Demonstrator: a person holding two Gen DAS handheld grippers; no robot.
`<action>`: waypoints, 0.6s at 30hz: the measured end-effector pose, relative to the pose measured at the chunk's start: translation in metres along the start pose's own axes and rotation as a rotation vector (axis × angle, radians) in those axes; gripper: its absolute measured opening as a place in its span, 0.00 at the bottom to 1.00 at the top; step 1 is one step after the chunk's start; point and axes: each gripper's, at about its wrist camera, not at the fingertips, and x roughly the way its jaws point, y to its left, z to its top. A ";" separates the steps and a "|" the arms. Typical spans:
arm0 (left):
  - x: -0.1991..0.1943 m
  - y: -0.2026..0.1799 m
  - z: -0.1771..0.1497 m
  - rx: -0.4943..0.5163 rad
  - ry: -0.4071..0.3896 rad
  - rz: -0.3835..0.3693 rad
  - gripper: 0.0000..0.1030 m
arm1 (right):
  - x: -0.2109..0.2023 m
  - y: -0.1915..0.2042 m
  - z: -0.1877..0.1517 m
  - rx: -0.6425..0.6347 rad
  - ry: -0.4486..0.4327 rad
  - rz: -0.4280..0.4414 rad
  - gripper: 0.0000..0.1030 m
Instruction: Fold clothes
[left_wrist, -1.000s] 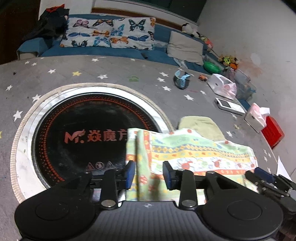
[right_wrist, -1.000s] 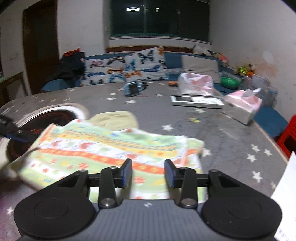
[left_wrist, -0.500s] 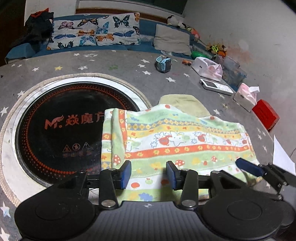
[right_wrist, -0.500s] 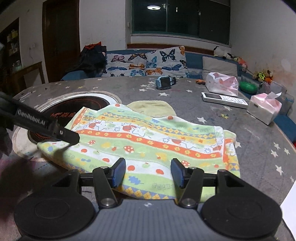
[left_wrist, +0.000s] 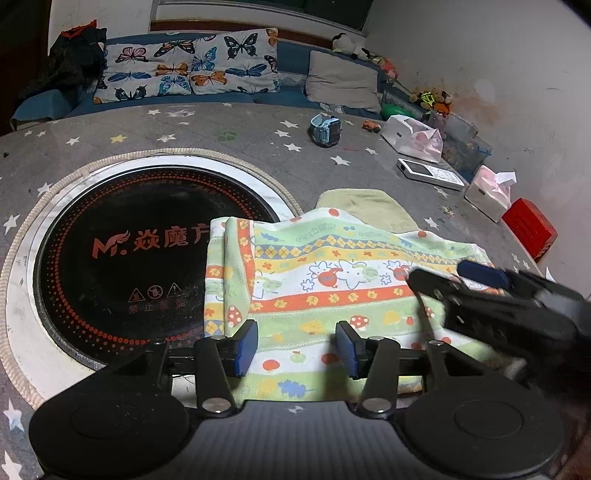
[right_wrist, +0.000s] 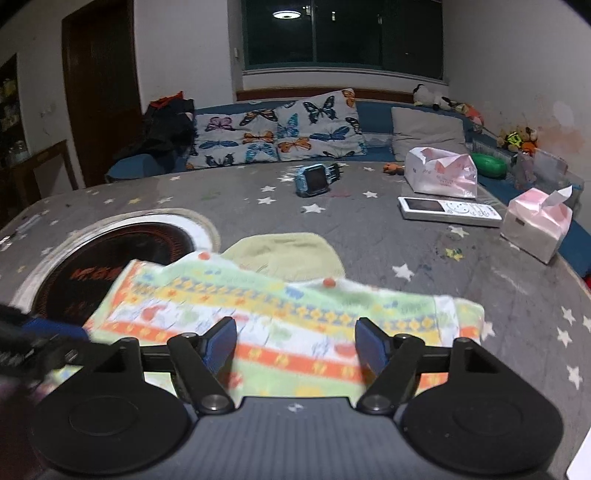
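Observation:
A green, orange and white patterned cloth (left_wrist: 325, 288) lies spread on the grey starred table, its left edge doubled over and resting on the black round cooktop (left_wrist: 122, 266). It also shows in the right wrist view (right_wrist: 288, 332). My left gripper (left_wrist: 297, 349) is open and empty above the cloth's near edge. My right gripper (right_wrist: 295, 345) is open and empty above the cloth's near right part; it shows blurred in the left wrist view (left_wrist: 480, 291). A plain yellow-green cloth (left_wrist: 365, 206) lies folded behind the patterned one.
A blue toy watch (left_wrist: 325, 129), a white remote (left_wrist: 430, 173), a pink tissue box (left_wrist: 487, 192), a white bag (left_wrist: 413, 138) and a red box (left_wrist: 528, 227) stand along the table's far and right side. A sofa with butterfly cushions (left_wrist: 192, 74) lies behind.
Both grippers have opened wider and hover over the cloth. The right gripper has moved left over the cloth's right part. The cloth lies flat as half a second ago.

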 end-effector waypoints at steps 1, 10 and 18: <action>-0.001 0.000 0.000 0.001 -0.001 -0.002 0.49 | 0.005 0.000 0.002 0.001 0.004 -0.004 0.76; -0.008 0.009 0.000 -0.021 -0.014 -0.009 0.51 | 0.031 0.003 0.020 0.024 0.023 0.011 0.79; -0.007 0.019 -0.003 -0.041 -0.003 -0.007 0.52 | 0.065 0.033 0.037 -0.033 0.045 0.014 0.79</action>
